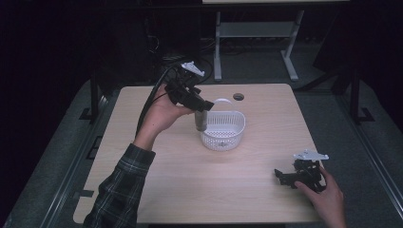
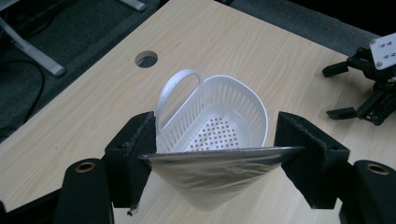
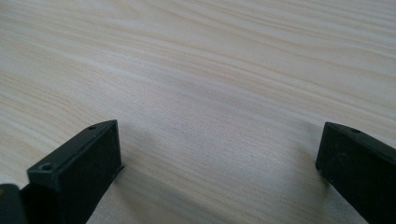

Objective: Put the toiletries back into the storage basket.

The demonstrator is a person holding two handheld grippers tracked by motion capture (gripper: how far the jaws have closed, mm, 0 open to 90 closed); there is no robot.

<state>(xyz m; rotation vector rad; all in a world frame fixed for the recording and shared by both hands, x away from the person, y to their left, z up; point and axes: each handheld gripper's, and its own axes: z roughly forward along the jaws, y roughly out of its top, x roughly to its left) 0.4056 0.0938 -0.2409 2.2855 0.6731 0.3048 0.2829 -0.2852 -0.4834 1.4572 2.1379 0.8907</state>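
A silver pouch [image 2: 212, 175] is held between the jaws of the left gripper [image 1: 198, 105], which are clamped on its two side edges. The pouch is held up in the air, just at the near rim of a white basket [image 1: 223, 129] that stands in the middle of the table [image 1: 190, 190]. It looks as if the pouch is meant to be put into the basket.

The pouch is judged to be light and soft. Its skin is thin and shiny, so it may be slippery and can be crushed if squeezed hard. It is best held by its flat top seam, where it is stiffest, as is done now. The basket is stiff plastic with many small holes and a looped handle [image 2: 175, 91], and it could be tipped if bumped.

The right gripper [image 1: 285, 178] is laid low on the table, well apart from the basket, with its jaws wide apart and nothing between them.

In the high view, both hands and the whole table are seen, but the pouch is small and dark. In the left gripper view, the top seam and the inside of the basket are seen up close. In the right gripper view, bare wood is seen between the open jaws.
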